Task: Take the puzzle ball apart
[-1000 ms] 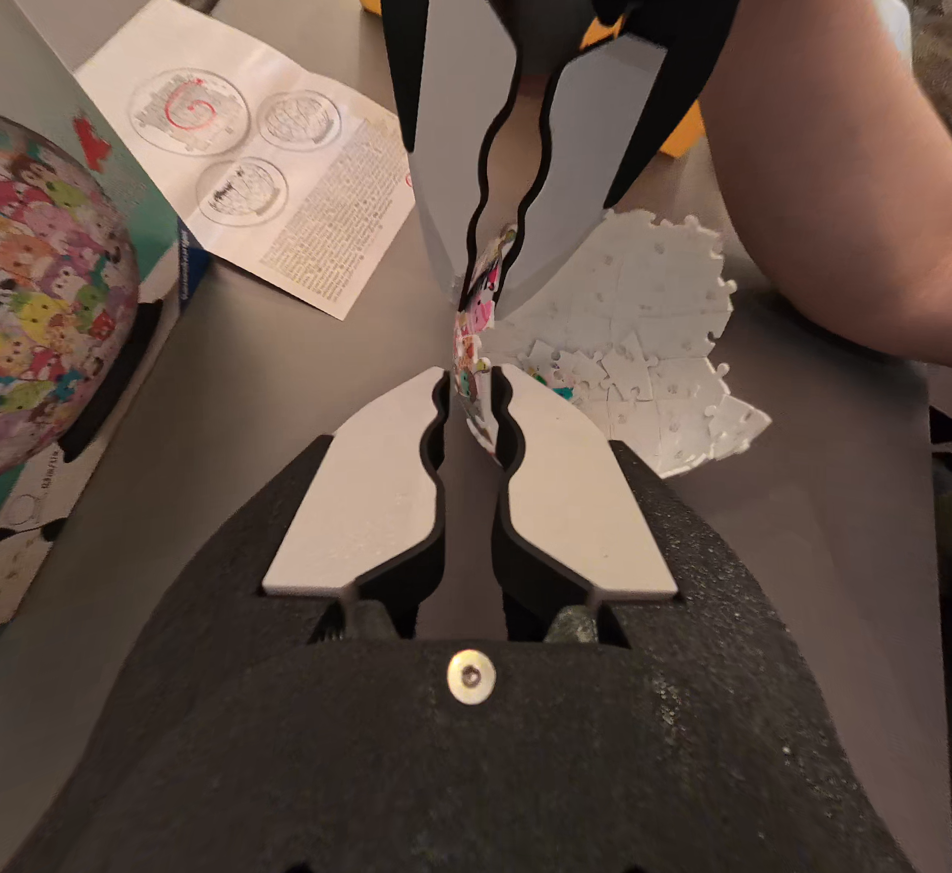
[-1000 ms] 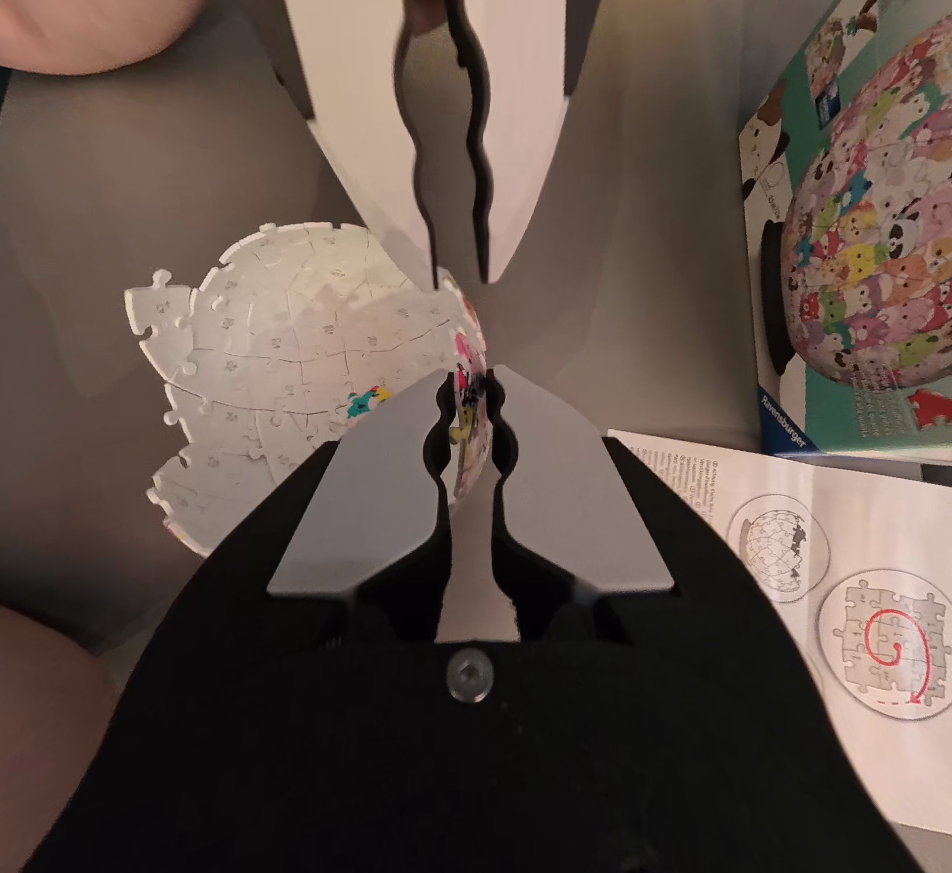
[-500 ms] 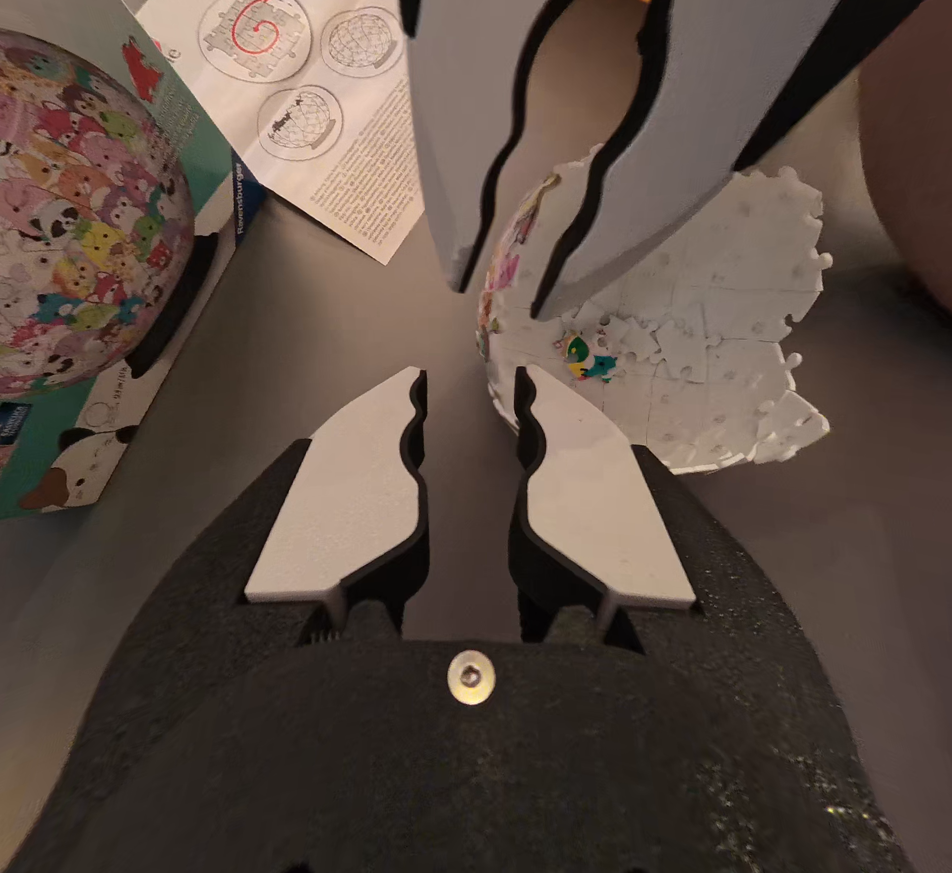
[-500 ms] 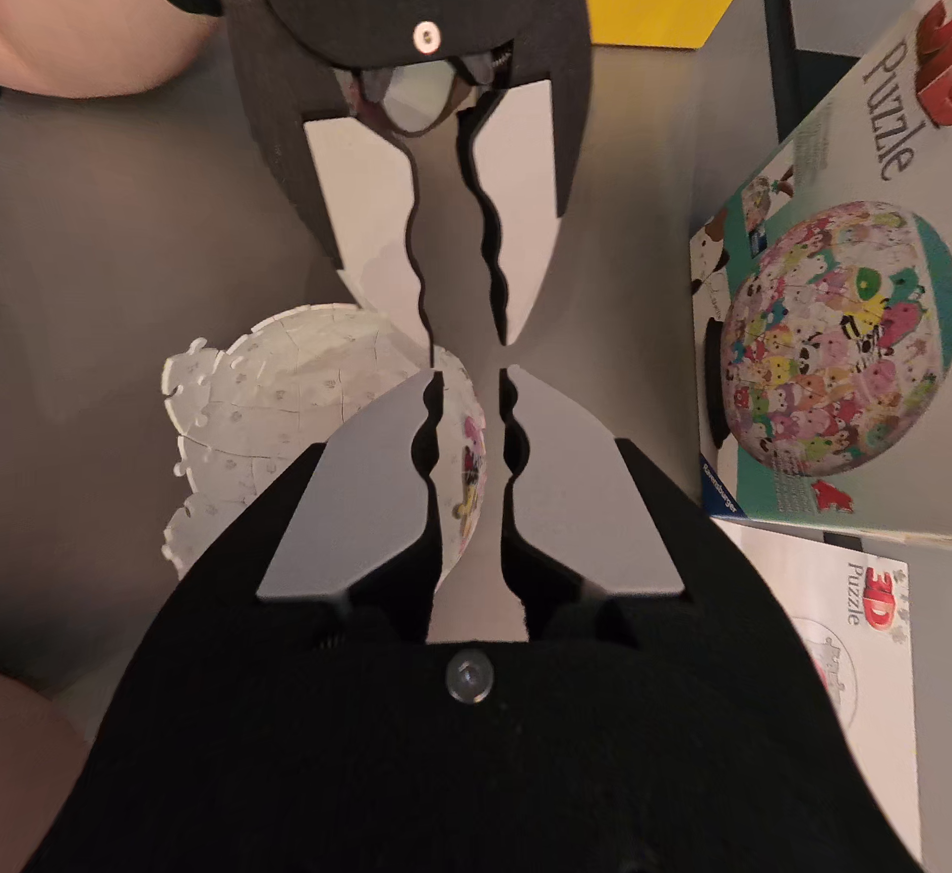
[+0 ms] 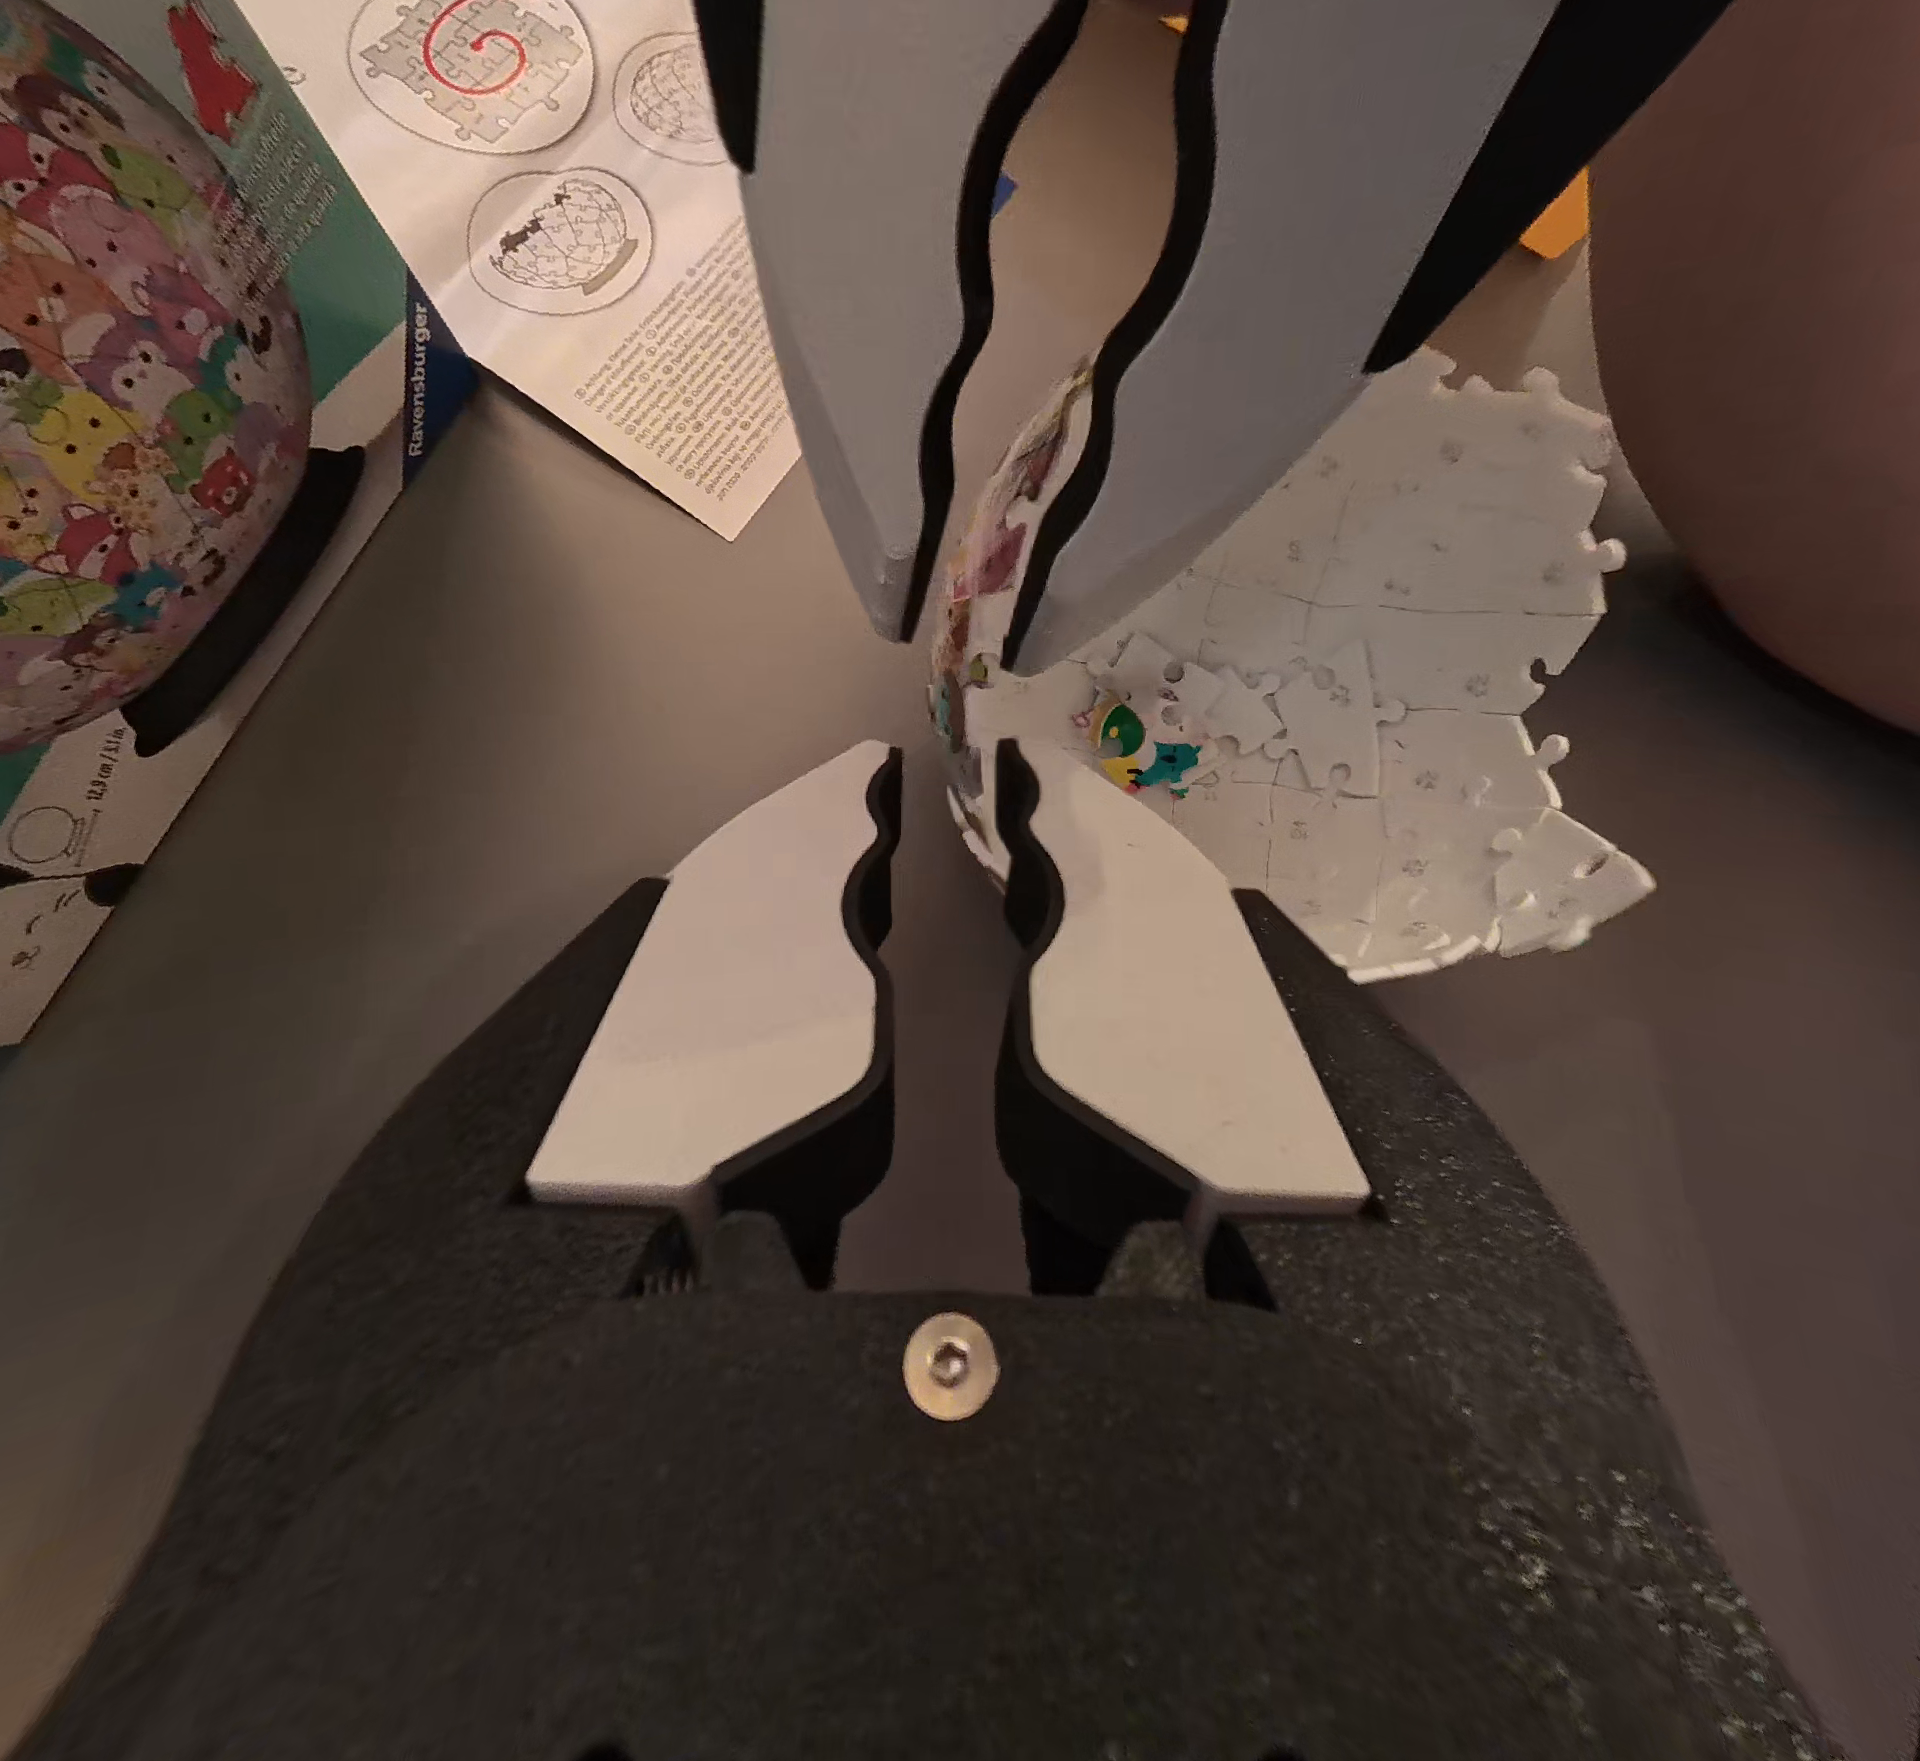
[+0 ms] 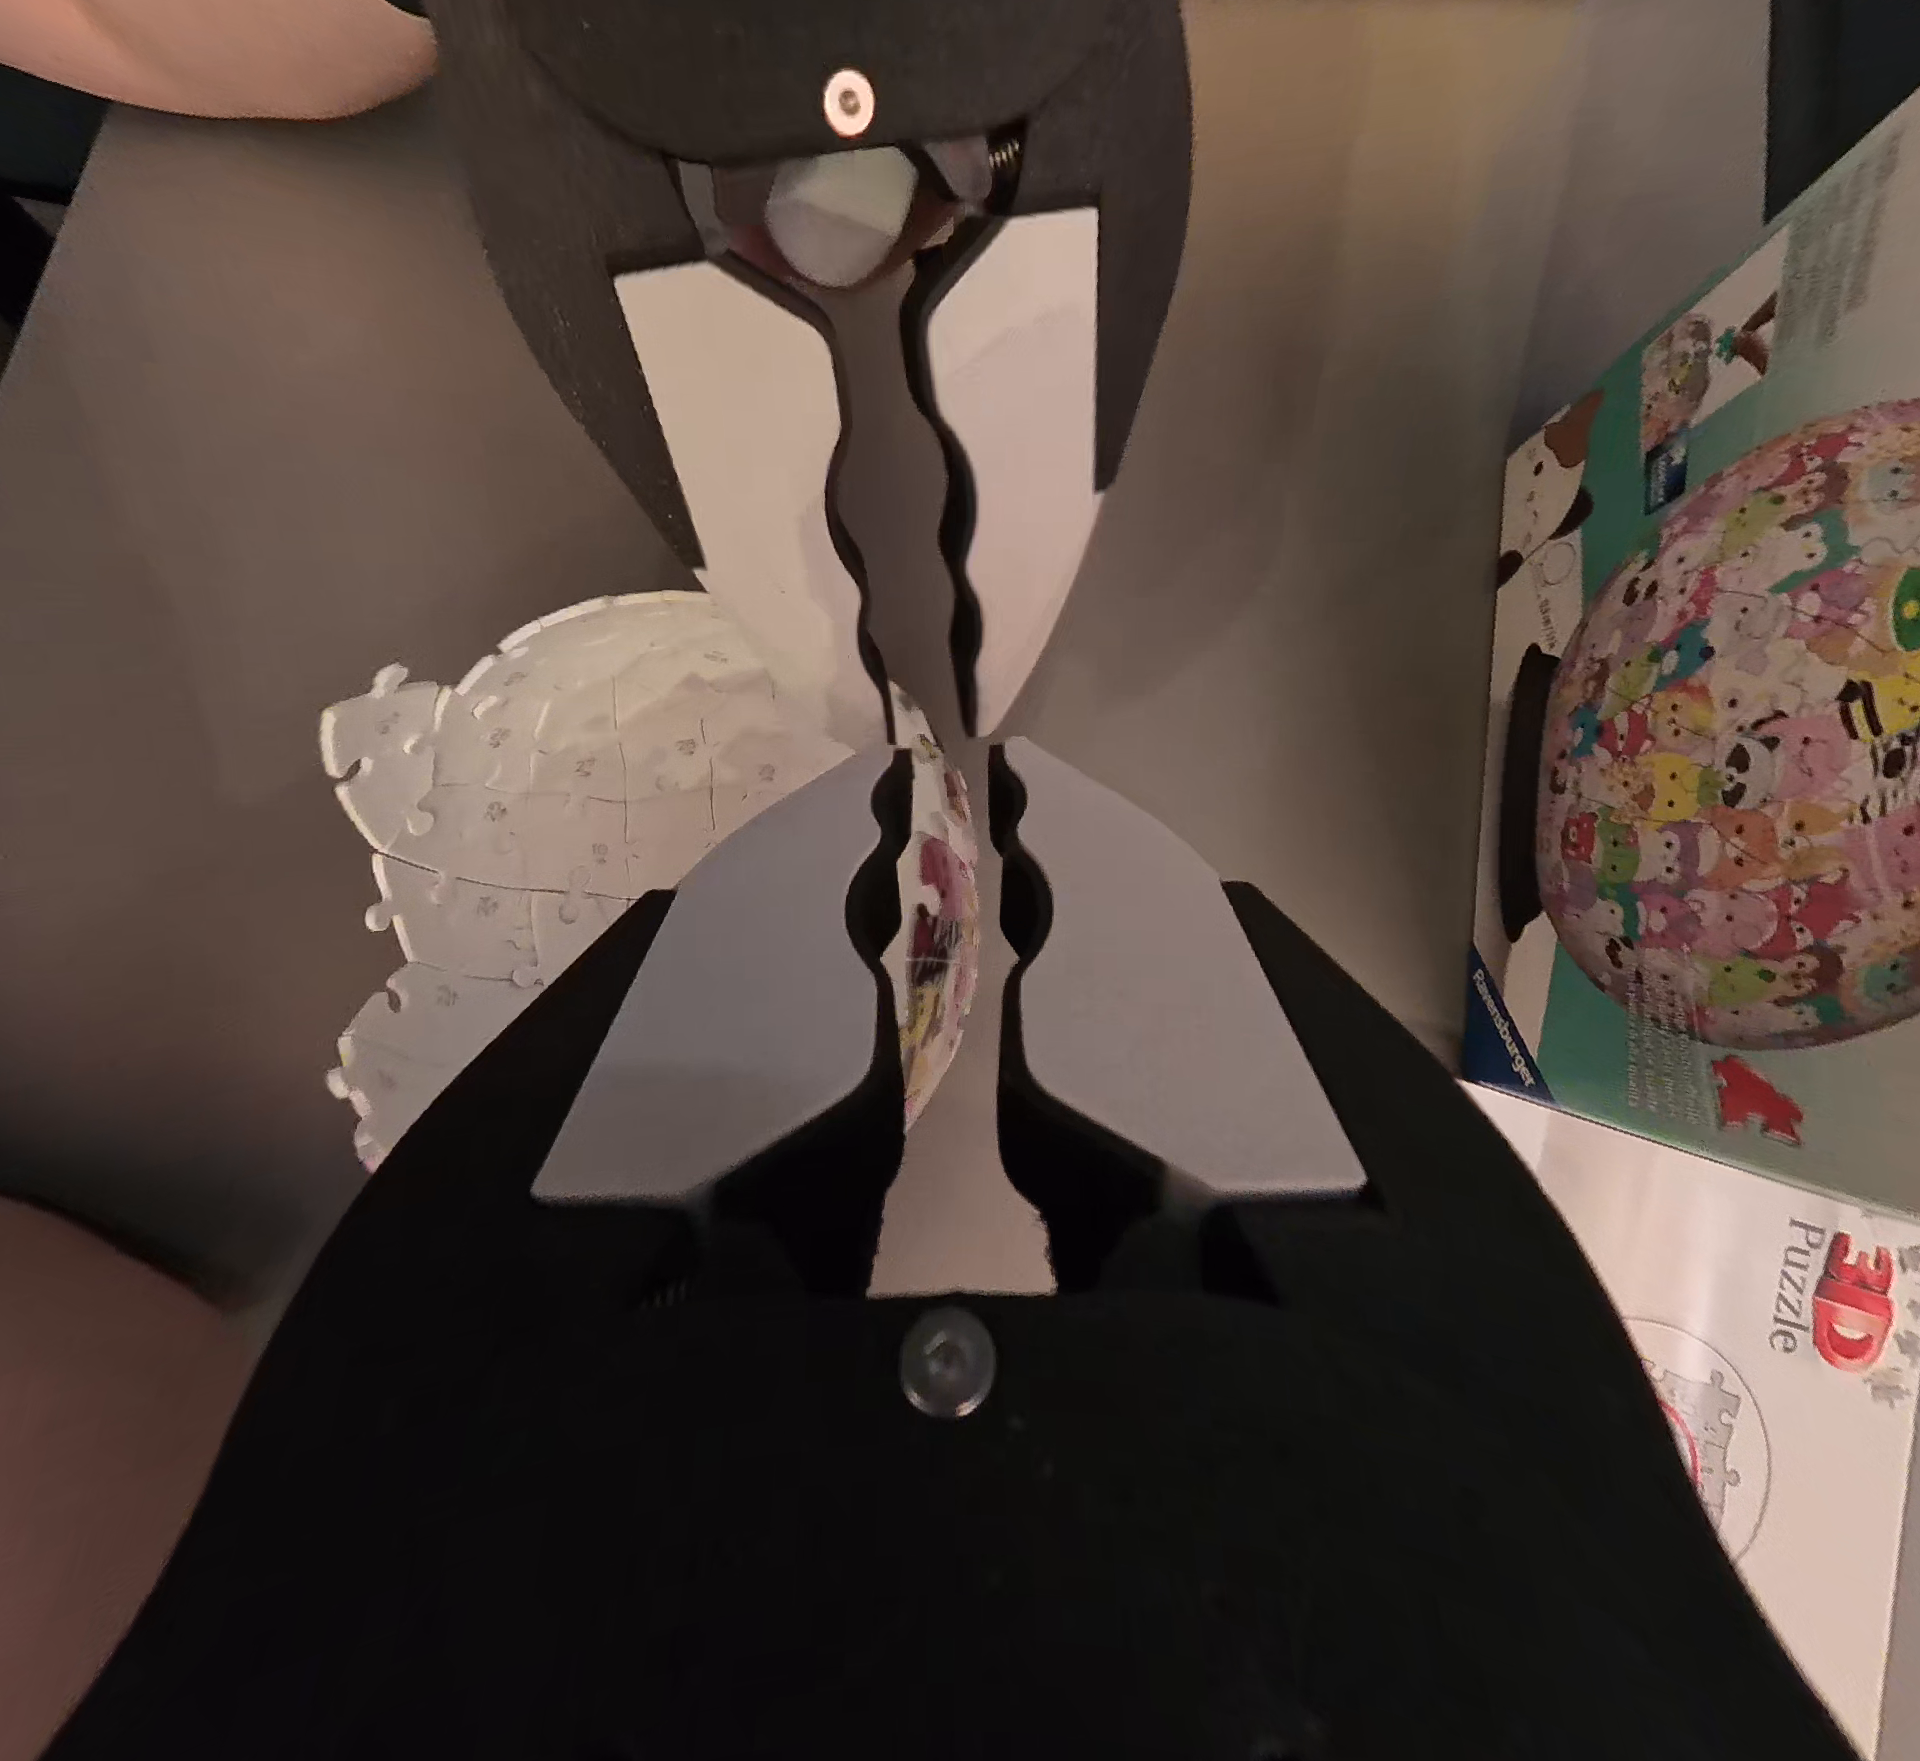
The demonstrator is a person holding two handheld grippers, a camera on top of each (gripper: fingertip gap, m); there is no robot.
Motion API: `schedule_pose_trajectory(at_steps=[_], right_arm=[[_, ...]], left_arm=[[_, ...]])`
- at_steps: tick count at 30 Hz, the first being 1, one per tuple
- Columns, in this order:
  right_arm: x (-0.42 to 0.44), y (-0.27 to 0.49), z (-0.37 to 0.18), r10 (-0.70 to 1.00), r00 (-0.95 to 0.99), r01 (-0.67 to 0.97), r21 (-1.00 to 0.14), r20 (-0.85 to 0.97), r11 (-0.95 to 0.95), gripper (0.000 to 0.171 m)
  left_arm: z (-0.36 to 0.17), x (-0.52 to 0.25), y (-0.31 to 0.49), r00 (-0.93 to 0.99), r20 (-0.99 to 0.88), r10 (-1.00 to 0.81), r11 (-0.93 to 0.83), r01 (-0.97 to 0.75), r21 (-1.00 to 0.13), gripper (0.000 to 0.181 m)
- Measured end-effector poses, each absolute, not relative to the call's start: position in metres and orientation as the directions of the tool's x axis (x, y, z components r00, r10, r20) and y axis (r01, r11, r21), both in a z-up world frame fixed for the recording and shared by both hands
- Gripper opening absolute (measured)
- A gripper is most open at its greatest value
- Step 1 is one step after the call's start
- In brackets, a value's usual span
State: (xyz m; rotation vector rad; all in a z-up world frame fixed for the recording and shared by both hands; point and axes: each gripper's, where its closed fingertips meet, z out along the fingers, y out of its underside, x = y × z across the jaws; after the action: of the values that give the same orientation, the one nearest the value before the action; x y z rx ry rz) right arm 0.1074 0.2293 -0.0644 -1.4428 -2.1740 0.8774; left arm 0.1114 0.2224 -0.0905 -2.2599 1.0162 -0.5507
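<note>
From my left cam: puzzle ball shell on table, right of my left gripper. Right gripper opposite, tips straddling shell rim. Box at table's left edge, instruction sheet just behind it. Loose pieces inside shell.

Both views are dim and warm-toned, with soft shadows pooling on the grey tabletop and no hard glare. Wide-angle distortion bends straight lines at the edges, such as the puzzle box. The far tongs look slightly blurred, while the black housings lose detail in shadow.
</note>
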Motion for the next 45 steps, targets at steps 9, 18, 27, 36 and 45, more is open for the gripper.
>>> schedule_pose_trajectory(at_steps=[9,18,27,36,45], right_arm=[[0.106,0.226,-0.076,0.914,-0.403,0.723,-0.628,-0.042,0.289,0.008],[0.106,0.228,-0.076,0.920,-0.390,0.714,-0.645,-0.046,0.271,0.008],[0.107,0.231,-0.076,0.930,-0.361,0.726,-0.648,-0.073,0.231,0.008],[0.107,0.235,-0.078,0.939,-0.327,0.749,-0.635,-0.110,0.187,0.006],[0.102,0.228,-0.071,0.924,-0.377,0.713,-0.655,-0.057,0.250,0.007]], left_arm=[[-0.093,0.115,0.224,0.598,0.151,-0.787,-0.520,-0.511,-0.685,0.007],[-0.092,0.113,0.225,0.603,0.151,-0.784,-0.522,-0.507,-0.686,0.010],[-0.094,0.113,0.225,0.597,0.142,-0.790,-0.515,-0.518,-0.683,0.006],[-0.096,0.114,0.227,0.586,0.000,-0.810,-0.438,-0.605,-0.665,0.005],[-0.094,0.116,0.227,0.594,0.152,-0.790,-0.519,-0.517,-0.681,0.015]])
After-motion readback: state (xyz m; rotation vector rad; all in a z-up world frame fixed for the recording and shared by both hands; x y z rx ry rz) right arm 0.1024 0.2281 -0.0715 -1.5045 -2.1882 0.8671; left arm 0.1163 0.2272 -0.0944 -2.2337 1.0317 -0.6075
